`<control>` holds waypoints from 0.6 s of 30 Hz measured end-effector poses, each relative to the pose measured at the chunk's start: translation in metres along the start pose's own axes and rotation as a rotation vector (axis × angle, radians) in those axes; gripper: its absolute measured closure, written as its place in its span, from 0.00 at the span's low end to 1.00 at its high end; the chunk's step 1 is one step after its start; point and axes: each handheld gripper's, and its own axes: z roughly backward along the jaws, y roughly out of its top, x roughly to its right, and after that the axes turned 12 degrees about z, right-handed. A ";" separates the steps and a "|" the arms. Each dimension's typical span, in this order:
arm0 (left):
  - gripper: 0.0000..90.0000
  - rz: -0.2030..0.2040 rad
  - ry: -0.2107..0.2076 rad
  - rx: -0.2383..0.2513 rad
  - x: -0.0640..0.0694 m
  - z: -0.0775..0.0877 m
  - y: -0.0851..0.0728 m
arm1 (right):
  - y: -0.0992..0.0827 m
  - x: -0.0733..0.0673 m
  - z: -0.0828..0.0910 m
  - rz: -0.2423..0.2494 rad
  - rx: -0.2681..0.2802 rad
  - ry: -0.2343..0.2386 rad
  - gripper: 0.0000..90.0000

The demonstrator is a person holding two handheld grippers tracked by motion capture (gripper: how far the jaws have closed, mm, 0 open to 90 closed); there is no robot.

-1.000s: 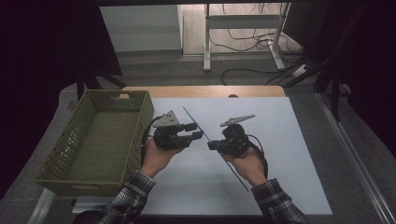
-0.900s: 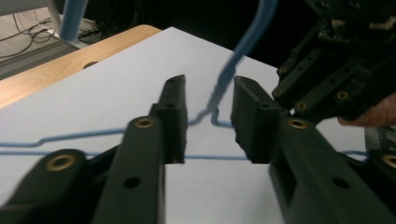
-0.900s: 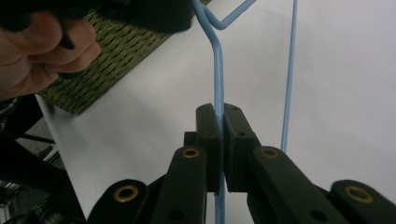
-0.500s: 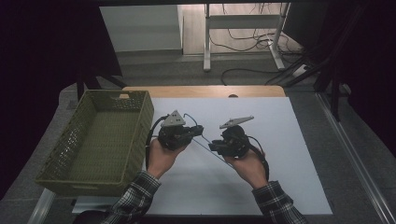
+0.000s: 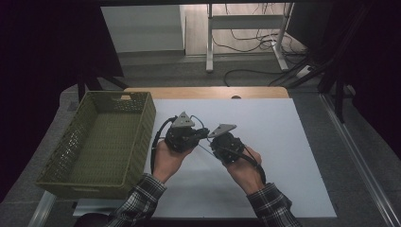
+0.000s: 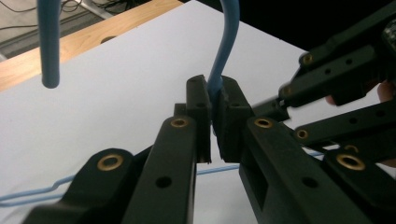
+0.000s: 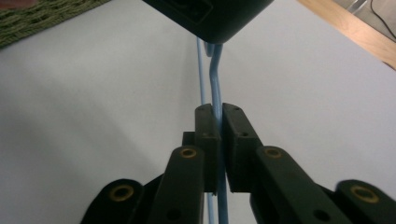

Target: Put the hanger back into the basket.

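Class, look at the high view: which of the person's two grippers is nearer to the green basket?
Left. The left gripper sits just beside the green basket's right wall, and the right gripper lies farther out over the white table.

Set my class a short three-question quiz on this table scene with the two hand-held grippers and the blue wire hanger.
1. True or false: the left hand-held gripper is shut on the blue wire hanger.
2. The green basket lies on which side of the white table in the high view? A) left B) right C) far edge
3. Fill in: the right hand-held gripper is shut on the ____.

Key: 1 true; 2 A; 3 blue wire hanger.
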 end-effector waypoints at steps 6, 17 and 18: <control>0.78 -0.006 -0.047 -0.011 -0.006 0.013 0.001 | -0.005 0.007 0.005 -0.048 0.061 0.080 0.97; 0.42 -0.074 -0.065 -0.099 -0.012 0.056 -0.009 | -0.019 0.021 0.033 -0.021 0.137 0.236 0.97; 0.41 -0.080 -0.069 -0.110 -0.013 0.059 -0.011 | -0.020 0.020 0.034 -0.011 0.138 0.248 0.97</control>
